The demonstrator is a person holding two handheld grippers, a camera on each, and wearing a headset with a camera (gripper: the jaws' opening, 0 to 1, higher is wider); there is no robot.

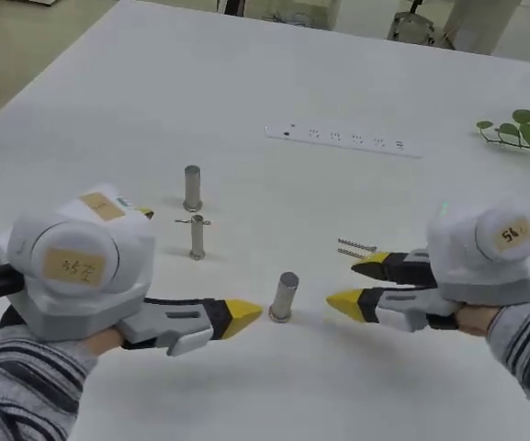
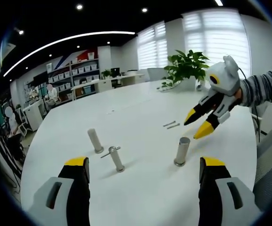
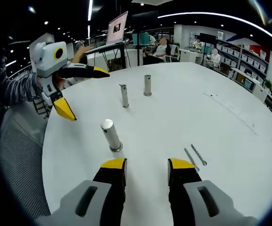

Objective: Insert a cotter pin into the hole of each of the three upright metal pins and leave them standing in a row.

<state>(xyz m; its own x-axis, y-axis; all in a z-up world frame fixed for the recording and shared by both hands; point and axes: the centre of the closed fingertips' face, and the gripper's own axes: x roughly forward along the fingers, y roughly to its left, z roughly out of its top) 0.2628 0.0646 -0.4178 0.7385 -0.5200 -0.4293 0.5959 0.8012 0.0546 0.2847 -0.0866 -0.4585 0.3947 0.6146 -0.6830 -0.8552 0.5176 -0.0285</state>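
- Closest to the headset, the left gripper (image 2: 144, 163) hangs low over the white table (image 1: 246, 83). Its jaws are spread wide with nothing between them, and one yellow tip sits just beside the near pin (image 1: 285, 297).
- Across that pin, the right gripper (image 1: 358, 281) faces it, jaws parted and empty.
- Behind stand the middle pin (image 1: 197, 236), which carries a fitted cotter pin (image 1: 193, 220) crosswise near its top, and the far pin (image 1: 192, 187), which looks bare. All three are upright, in a rough diagonal line.
- Two loose cotter pins (image 1: 356, 247) lie flat on the table just beside the right gripper's farther tip.
- By my reading, one of the three insertions is done, and fetching the next cotter pin is the step in hand.
- That calls for the right gripper to turn to the loose pair and pinch a single one off the flat surface, while the left steadies the near pin.
- Hard to make out are the cross-holes in the near and far pins, and whether the loose pair touch each other. In the head view the left gripper's body covers most of its farther jaw.
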